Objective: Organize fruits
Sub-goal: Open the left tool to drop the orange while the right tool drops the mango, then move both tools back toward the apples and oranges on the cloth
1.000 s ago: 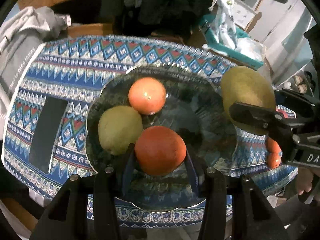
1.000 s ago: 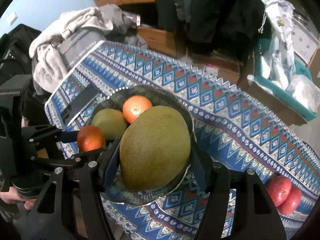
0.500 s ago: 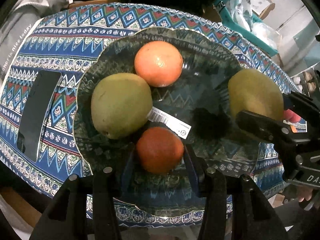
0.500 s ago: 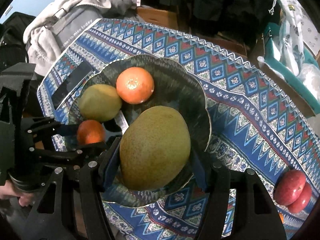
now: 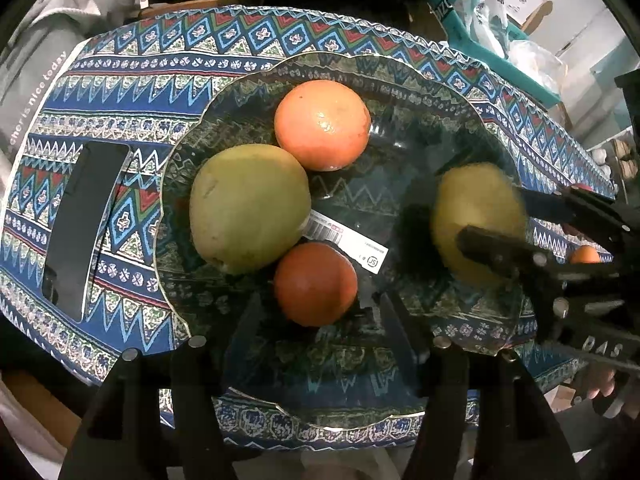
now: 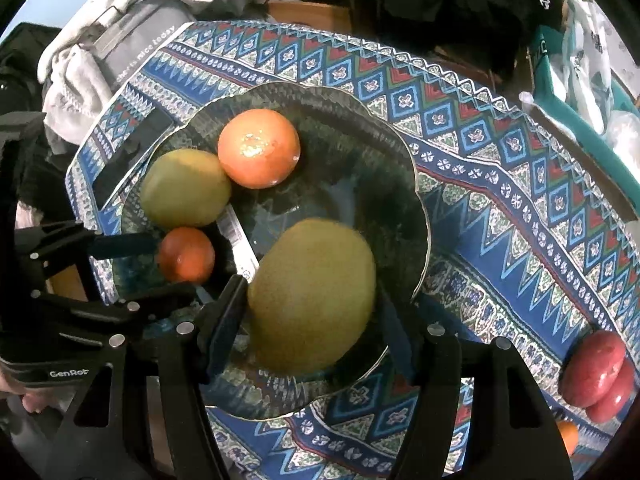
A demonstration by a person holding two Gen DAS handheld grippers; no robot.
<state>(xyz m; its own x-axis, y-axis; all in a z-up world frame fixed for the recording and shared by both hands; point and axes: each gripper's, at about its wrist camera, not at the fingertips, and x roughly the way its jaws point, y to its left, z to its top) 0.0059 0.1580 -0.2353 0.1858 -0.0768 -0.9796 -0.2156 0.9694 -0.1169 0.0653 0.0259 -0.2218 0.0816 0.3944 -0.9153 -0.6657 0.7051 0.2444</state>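
In the left wrist view, we saw the small orange (image 5: 315,284) resting in the glass bowl (image 5: 400,80), between the spread, non-touching fingers of our left gripper (image 5: 320,312).

In the right wrist view, the mango (image 6: 312,296) sat in the bowl's near side between the fingers of our right gripper (image 6: 310,312); we could not tell whether they gripped it.

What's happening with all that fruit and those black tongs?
A person is putting fruit into a glass bowl using two handheld tongs. The left tongs stand open around a small orange resting in the bowl. The right tongs frame a big green mango over the bowl. Two red apples wait on the patterned cloth.
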